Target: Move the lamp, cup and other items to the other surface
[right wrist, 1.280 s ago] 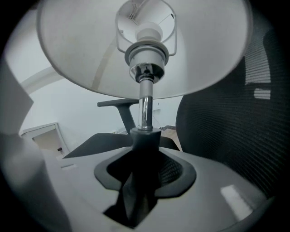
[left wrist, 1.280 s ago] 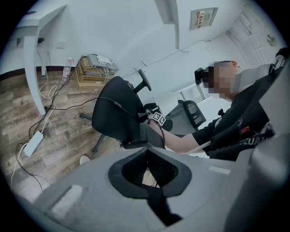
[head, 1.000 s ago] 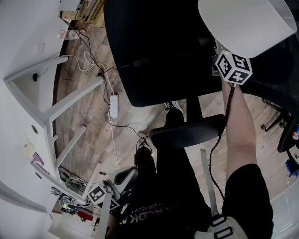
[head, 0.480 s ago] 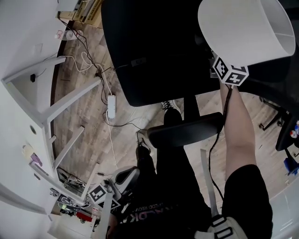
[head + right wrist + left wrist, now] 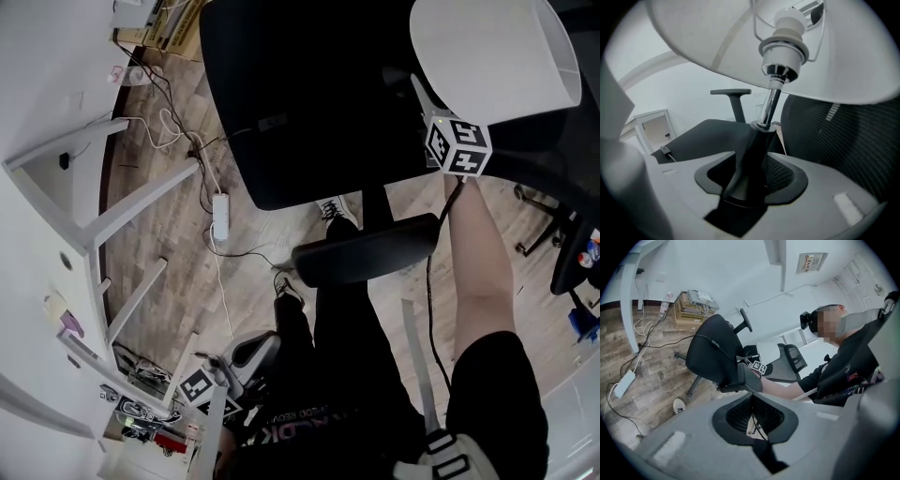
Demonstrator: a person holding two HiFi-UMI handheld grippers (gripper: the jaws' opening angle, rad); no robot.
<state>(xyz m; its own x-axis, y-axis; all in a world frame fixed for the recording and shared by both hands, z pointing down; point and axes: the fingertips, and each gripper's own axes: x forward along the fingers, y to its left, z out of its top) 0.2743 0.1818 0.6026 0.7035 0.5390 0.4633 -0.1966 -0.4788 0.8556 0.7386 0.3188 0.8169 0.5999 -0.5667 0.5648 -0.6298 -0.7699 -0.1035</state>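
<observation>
Carrying the lamp (image 5: 487,52) through the air in the right claw (image 5: 753,157), high over the black office chair (image 5: 309,94) and well above the wooden floor (image 5: 178,244). Pinching the lamp by its dark tapered neck, just under the chrome stem, with the white shade tilted above the claw and the bulb socket showing inside it. Just now opening those jaws wider around the neck, with the neck between them and filling the gap. Reading this as a grip riding on a thicker part, not as a release. Hanging the left claw (image 5: 751,393) low beside the lap, jaws pressed together with nothing between them, pointing toward the chair. Judging the job to be early on: holding the lamp clear of any surface, in transit, not yet setting it down anywhere. Seeing no cup in any view. Making out only a few small things on the white desk (image 5: 37,216) at the left edge of the head view, too small to name. Guessing, then, at landing the lamp upright on the other surface first. Expecting to fetch the cup and the remaining items after that, likely with the idle left claw sharing the work. Not being able to pick out the goal surface from here.
</observation>
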